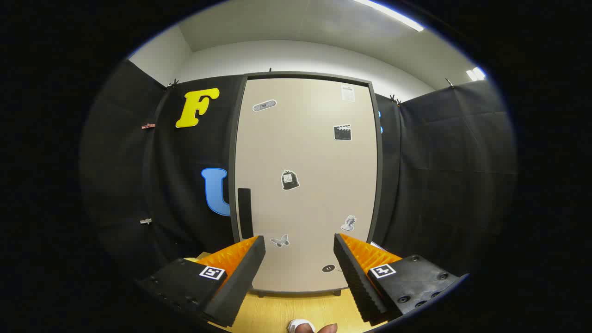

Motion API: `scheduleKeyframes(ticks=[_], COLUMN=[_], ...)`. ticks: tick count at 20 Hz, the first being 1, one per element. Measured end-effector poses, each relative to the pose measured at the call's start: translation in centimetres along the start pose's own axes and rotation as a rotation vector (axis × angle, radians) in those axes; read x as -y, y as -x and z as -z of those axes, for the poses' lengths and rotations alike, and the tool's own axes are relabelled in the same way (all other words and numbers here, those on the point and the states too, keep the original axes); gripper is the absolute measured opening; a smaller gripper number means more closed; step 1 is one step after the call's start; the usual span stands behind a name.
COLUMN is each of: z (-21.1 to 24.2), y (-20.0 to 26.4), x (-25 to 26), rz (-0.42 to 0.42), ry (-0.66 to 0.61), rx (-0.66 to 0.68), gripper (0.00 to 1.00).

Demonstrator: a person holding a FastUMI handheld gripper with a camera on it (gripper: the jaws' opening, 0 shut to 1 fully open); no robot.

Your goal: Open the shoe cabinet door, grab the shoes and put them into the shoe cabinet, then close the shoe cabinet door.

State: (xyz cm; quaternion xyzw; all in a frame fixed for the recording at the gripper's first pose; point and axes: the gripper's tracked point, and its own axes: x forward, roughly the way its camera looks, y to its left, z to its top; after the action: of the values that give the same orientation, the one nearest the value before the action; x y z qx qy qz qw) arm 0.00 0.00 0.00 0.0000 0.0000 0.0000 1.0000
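Claw (299,247): released, fingers spread wide apart, nothing between them. Each finger carries a small square black-and-white marker tag on its upper face; the pattern is a code, not text.

Shoe cabinet (307,185): stands upright on the wooden table (300,311), straight ahead of the claw and beyond the fingertips. Door (319,157) is closed, a pale beige panel inside a dark frame. The dark vertical handle (244,212) sits at the door's left edge, low down, just above and beyond the left fingertip; not touching it.

Stickers on the door, all greyscale:
- plaster-shaped sticker (264,105), upper left, small heart mark on it
- white paper-like label (348,93), upper right, print too small to read
- film clapperboard (342,132), right side below the label
- dark bag-shaped sticker (289,180) at mid door, with a pale panel whose writing is illegible
- statue bust (349,223), lower right
- butterfly (280,240), lower left, between the fingertips
- small dark oval (328,268) near the bottom edge, beside the right finger

No brand name readable anywhere on the cabinet.

A person's fingertip (328,328) and a small white rounded object (301,326) show at the near edge of the table, below the fingers. Cannot tell what the white object is.
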Motion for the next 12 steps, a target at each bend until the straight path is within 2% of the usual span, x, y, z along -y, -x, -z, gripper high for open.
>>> scheduleKeyframes(ticks=[12], z=[0.16], y=[-0.53], x=[0.38], rz=[0.026], ry=[-0.003], rx=[0.001], gripper=[0.97])
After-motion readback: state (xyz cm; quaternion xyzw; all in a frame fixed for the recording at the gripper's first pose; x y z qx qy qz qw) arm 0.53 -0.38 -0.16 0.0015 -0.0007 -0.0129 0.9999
